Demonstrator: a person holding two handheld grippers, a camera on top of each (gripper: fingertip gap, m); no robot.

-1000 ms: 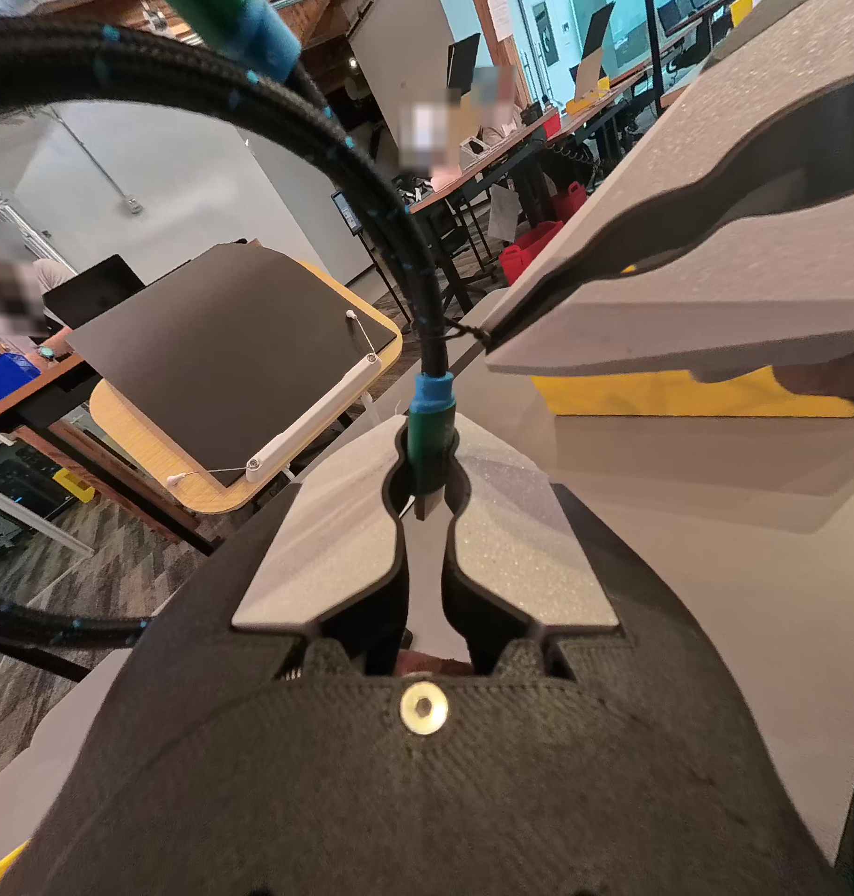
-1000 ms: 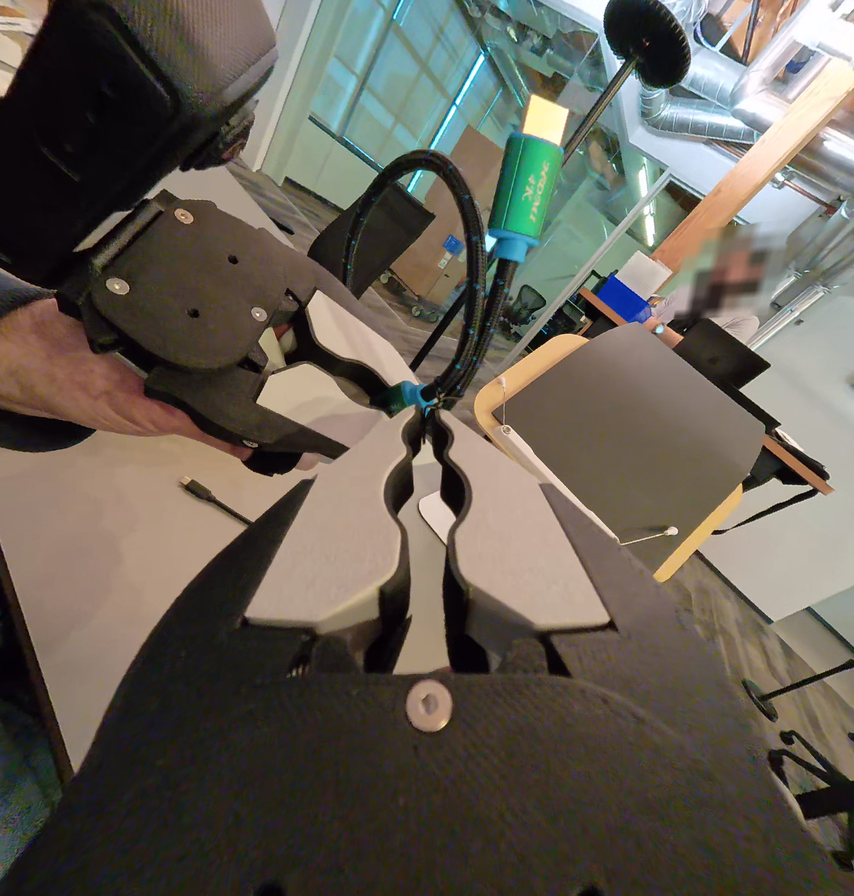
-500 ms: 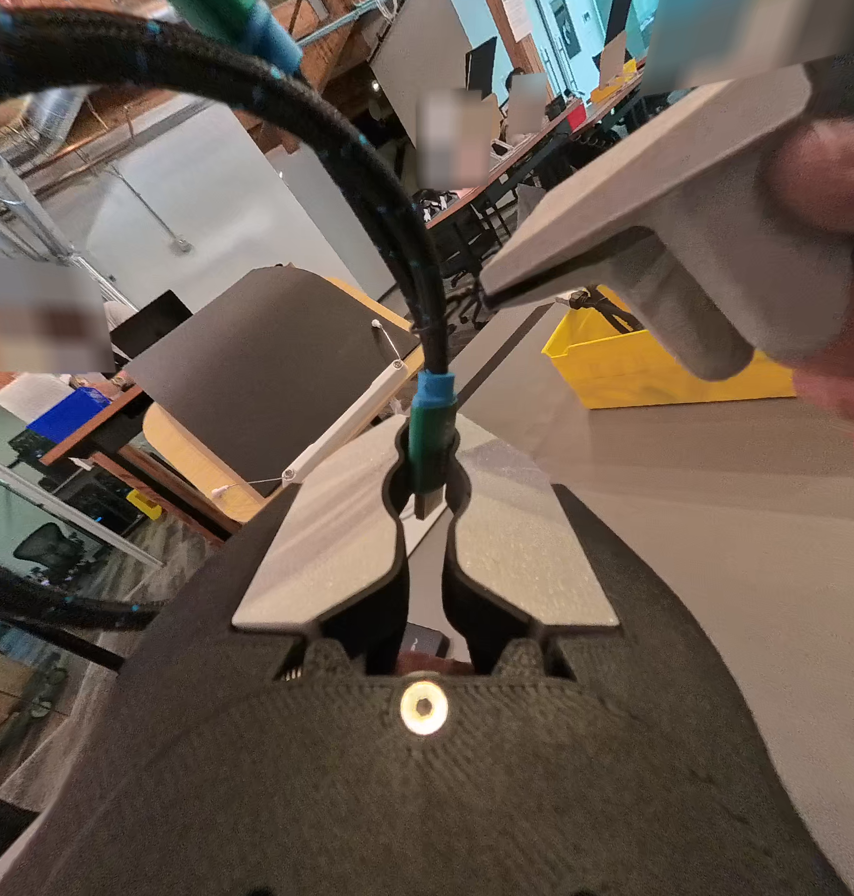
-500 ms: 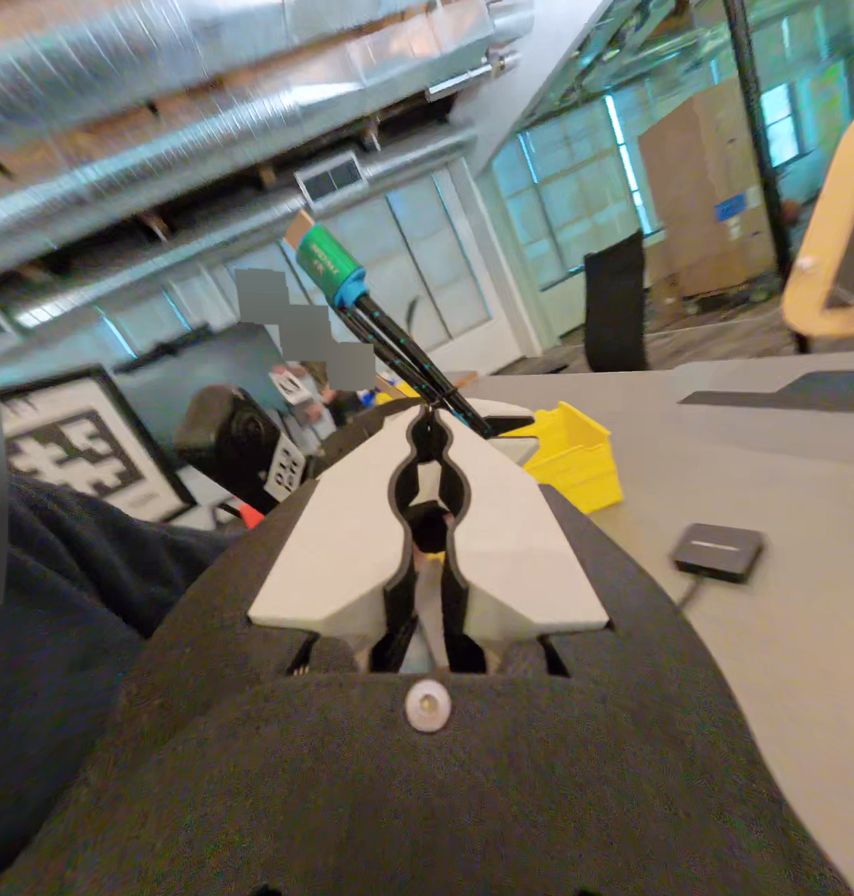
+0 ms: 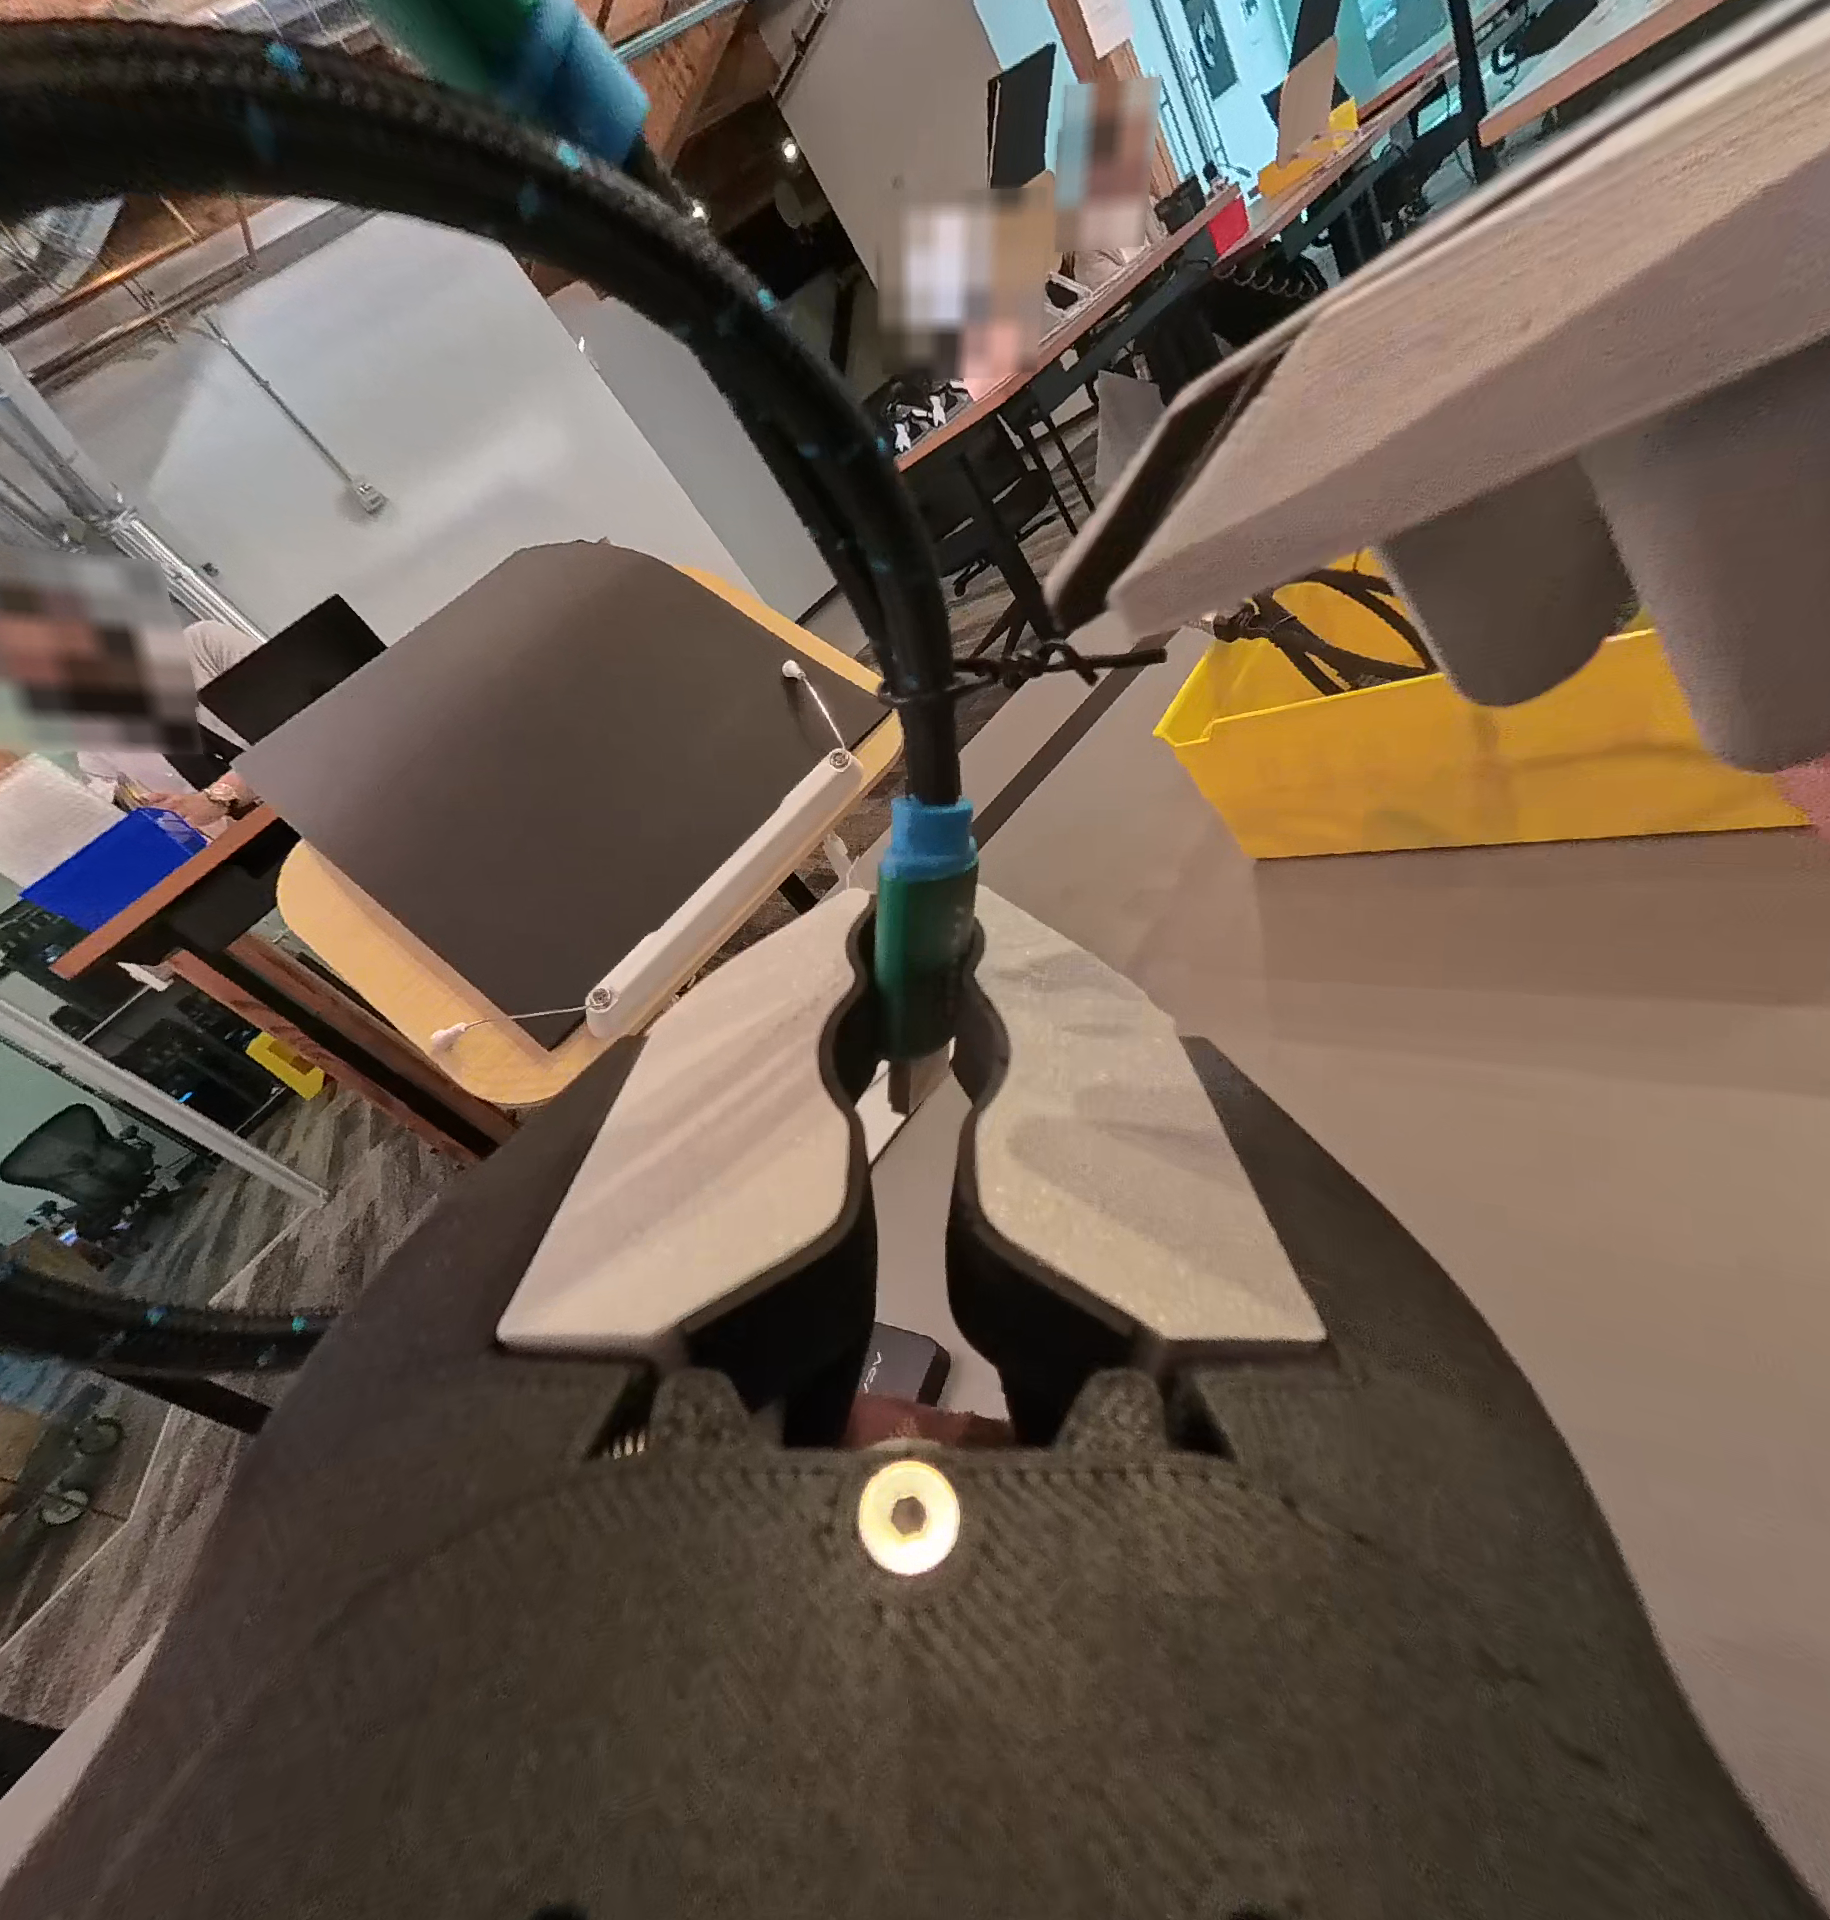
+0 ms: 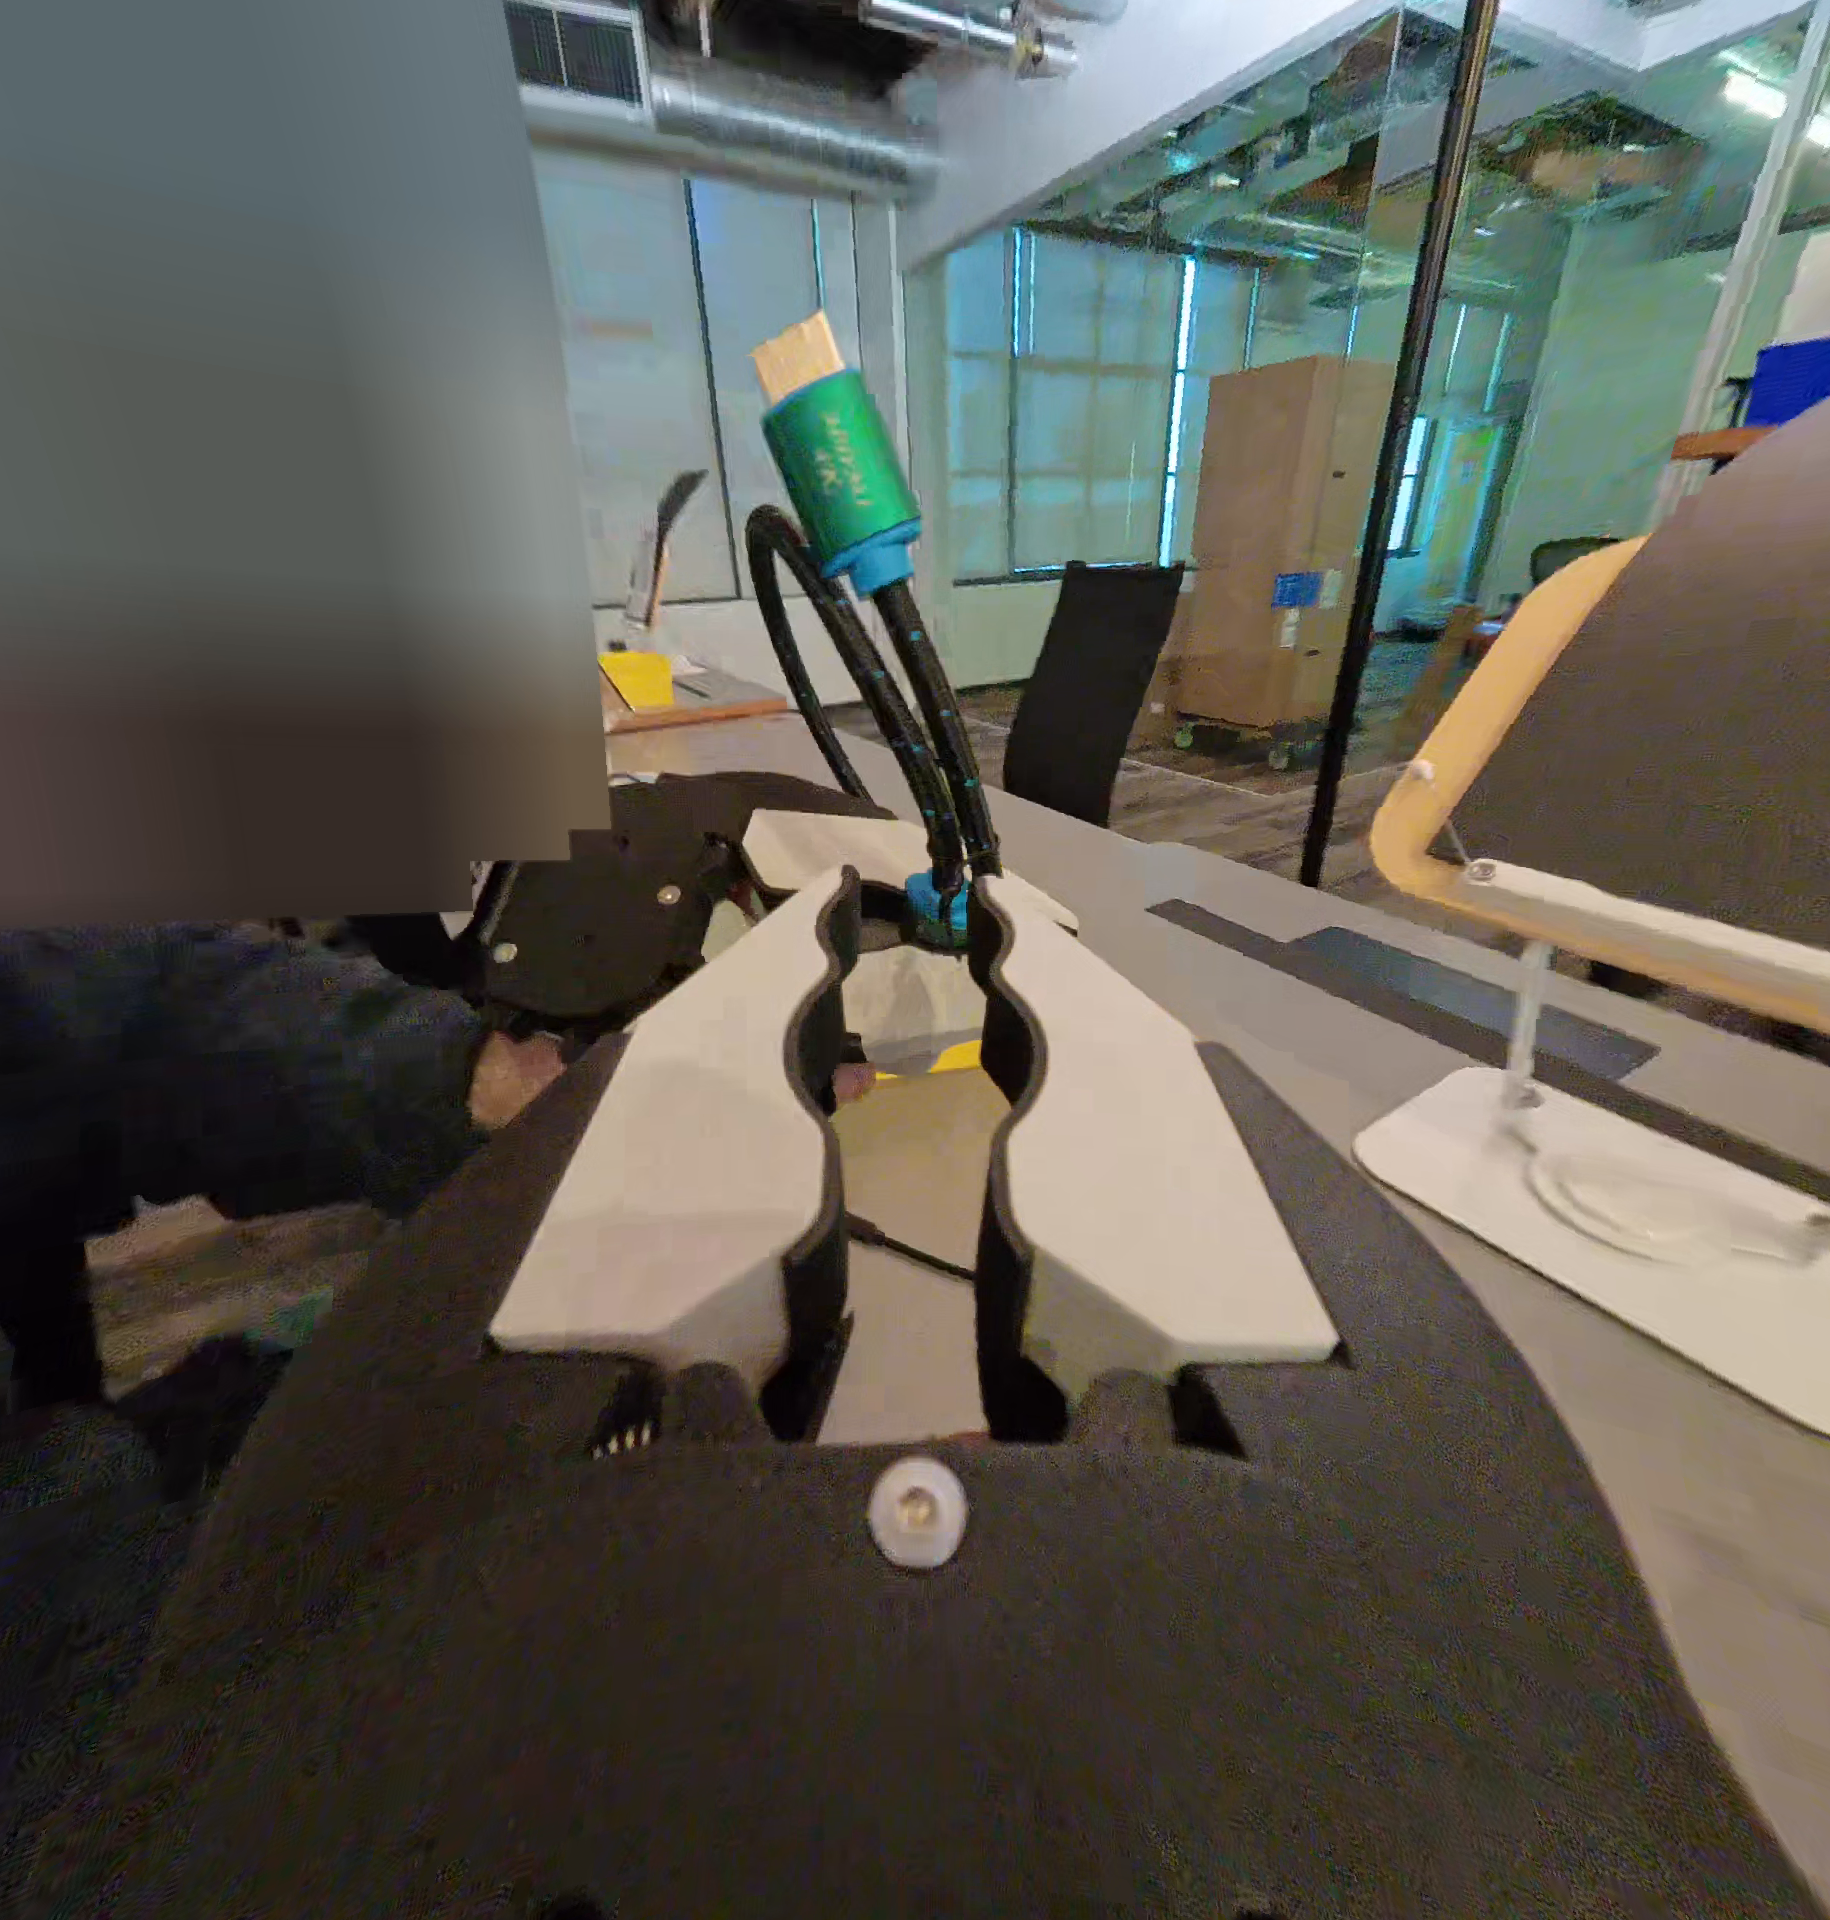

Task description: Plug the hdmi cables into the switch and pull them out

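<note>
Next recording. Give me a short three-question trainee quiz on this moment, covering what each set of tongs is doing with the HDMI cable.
1. True or false: the left tongs are shut on a green HDMI plug.
2. Fill in: the right tongs are ___ (open or shut).
3. Multiple choice: the cable's second plug is A) free in the air, pointing upward; B) clamped in the right tongs; C) clamped in the left tongs too.

Key: 1 true. 2 open: there is a clear gap between the tips, which sit by the blue collar of the held plug. 3 A.
</note>
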